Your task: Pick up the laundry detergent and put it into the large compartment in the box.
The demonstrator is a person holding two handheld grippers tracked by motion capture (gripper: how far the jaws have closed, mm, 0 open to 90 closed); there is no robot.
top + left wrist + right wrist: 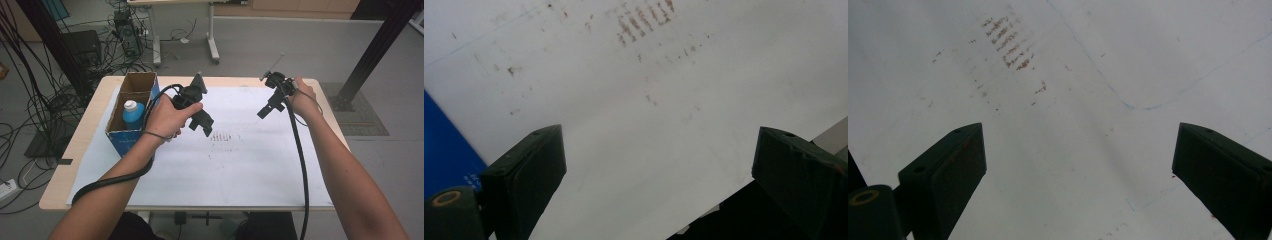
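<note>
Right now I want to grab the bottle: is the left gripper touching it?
Apart. The high view shows the bottle inside the box, with the left gripper held beyond the box's wall.

High view: even, diffuse indoor light, moderate brightness, no hard glare. White sheet [240, 165] reads clean, slightly soft overall with mild compression blockiness. Faint soft shadows under the forearms. Left gripper view: dimmer, grey cast on the sheet [664, 125], near black pads [526, 175] blurred, brown smudge marks [644, 20] soft. Right gripper view: same dull grey tone, sheet [1073, 150] low contrast, vignette-like darkening at corners, pads [945, 172] out of focus.
</note>
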